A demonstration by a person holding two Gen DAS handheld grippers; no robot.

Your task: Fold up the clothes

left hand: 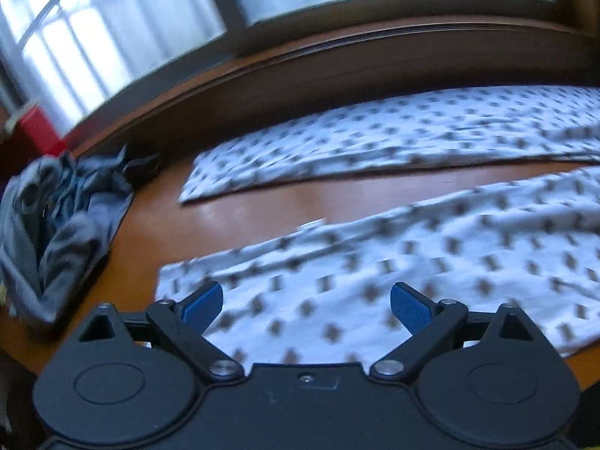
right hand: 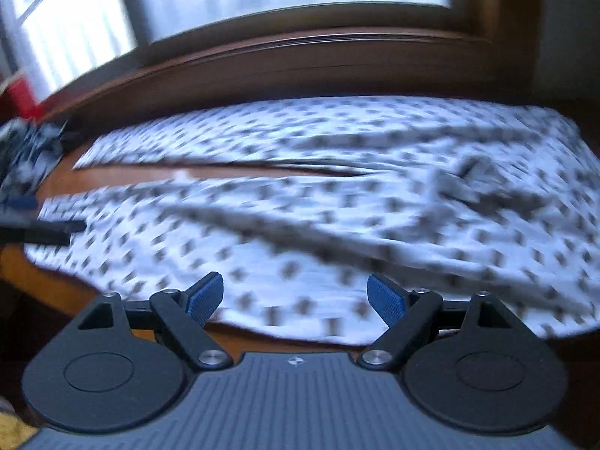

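Note:
White patterned trousers [left hand: 412,262] [right hand: 300,202] lie spread on a brown wooden table [left hand: 262,202], with two legs that run to the left and a strip of bare wood between them. My left gripper [left hand: 305,302] hovers open over the end of the near leg, nothing between its blue pads. In the right wrist view my right gripper [right hand: 294,296] stands open above the near edge of the trousers, further toward the waist, and its pads hold nothing. The left gripper's finger [right hand: 41,230] shows at the left edge of that view. Both views are blurred by motion.
A heap of grey and blue clothes [left hand: 56,225] [right hand: 26,157] lies at the table's left end. A red object [left hand: 41,131] stands behind it. A window [left hand: 112,37] with a dark wooden sill runs along the far side. The table's front edge [right hand: 45,285] is close below the grippers.

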